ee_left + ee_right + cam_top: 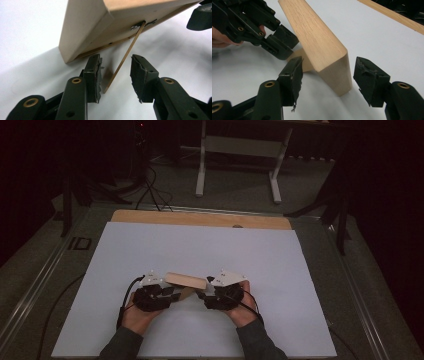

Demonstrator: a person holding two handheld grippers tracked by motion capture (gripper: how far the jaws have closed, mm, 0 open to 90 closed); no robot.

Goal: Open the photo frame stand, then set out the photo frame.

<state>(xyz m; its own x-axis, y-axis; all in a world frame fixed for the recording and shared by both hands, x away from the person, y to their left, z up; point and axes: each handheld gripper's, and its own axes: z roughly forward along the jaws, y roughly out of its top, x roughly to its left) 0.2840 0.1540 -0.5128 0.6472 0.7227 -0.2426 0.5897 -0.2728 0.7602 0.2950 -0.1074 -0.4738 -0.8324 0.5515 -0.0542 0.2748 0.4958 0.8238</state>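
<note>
Between the two hands, near the front of the white counter point(200, 250), a wooden picture frame point(186, 280) stands tilted on its thin fold-out stand point(123, 58). The left gripper point(115, 75) has its jaws partly open around that stand, pads clear of it. The right gripper point(328, 77) has jaws wide apart on either side of the frame's end, not pressing. With nothing gripping, a nudge from either pad could fold the stand or tip the frame flat; I judge the thin stand the weak point
</note>
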